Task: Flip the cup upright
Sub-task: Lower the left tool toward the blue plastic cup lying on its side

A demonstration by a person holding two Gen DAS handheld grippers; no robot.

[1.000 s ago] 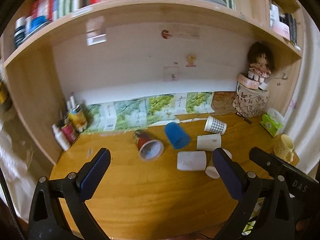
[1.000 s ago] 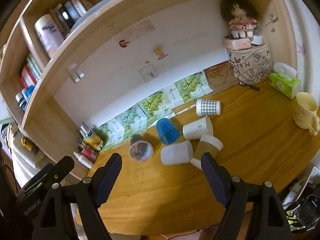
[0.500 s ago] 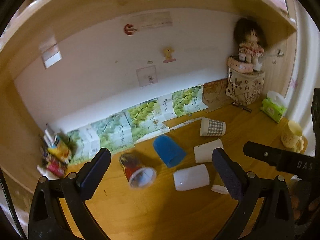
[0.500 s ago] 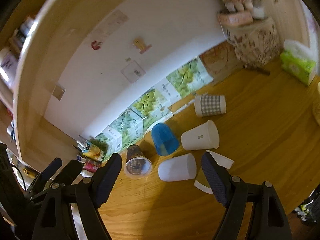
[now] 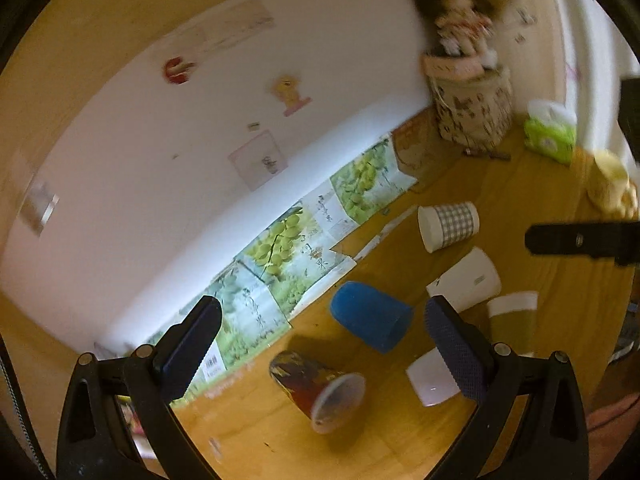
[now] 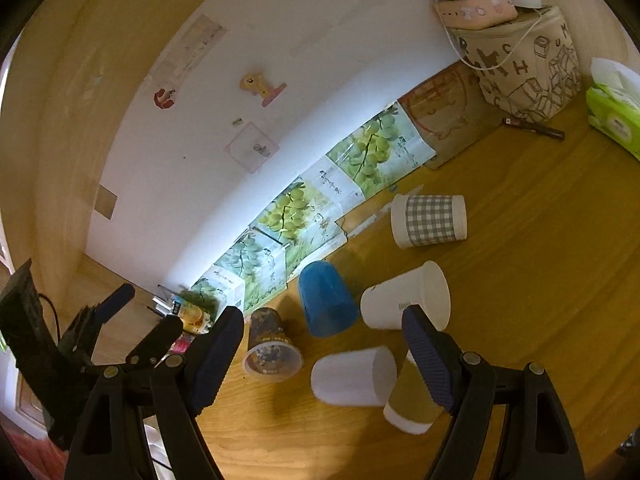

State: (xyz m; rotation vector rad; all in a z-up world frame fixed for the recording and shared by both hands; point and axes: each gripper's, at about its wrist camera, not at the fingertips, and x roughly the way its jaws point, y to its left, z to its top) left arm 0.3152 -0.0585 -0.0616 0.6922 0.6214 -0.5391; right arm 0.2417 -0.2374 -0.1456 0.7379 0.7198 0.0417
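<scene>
Several cups lie on their sides on the wooden desk point(image 6: 540, 280): a blue cup point(image 6: 326, 304) point(image 5: 370, 316), a dark printed cup point(image 6: 270, 346) point(image 5: 316, 386), a translucent white cup point(image 6: 352, 376) point(image 5: 430, 378), a white paper cup point(image 6: 404, 300) point(image 5: 466, 280), a checked cup point(image 6: 430, 220) point(image 5: 448, 222) and a brown cup point(image 6: 412, 400) point(image 5: 514, 322). My left gripper point(image 5: 320, 348) is open and empty above the printed and blue cups. My right gripper point(image 6: 324, 360) is open and empty, with the translucent cup between its fingers' lines.
Grape-printed boxes point(image 6: 320, 196) line the white back wall. A lettered cloth bag point(image 6: 524, 68) with a doll on it stands at the back right, beside a green tissue pack point(image 6: 616, 120) and a pen point(image 6: 534, 128). Small bottles point(image 6: 192, 314) stand at the left.
Both grippers have moved forward and down towards the cups, which now look larger. The views have tilted. Both stay open.
</scene>
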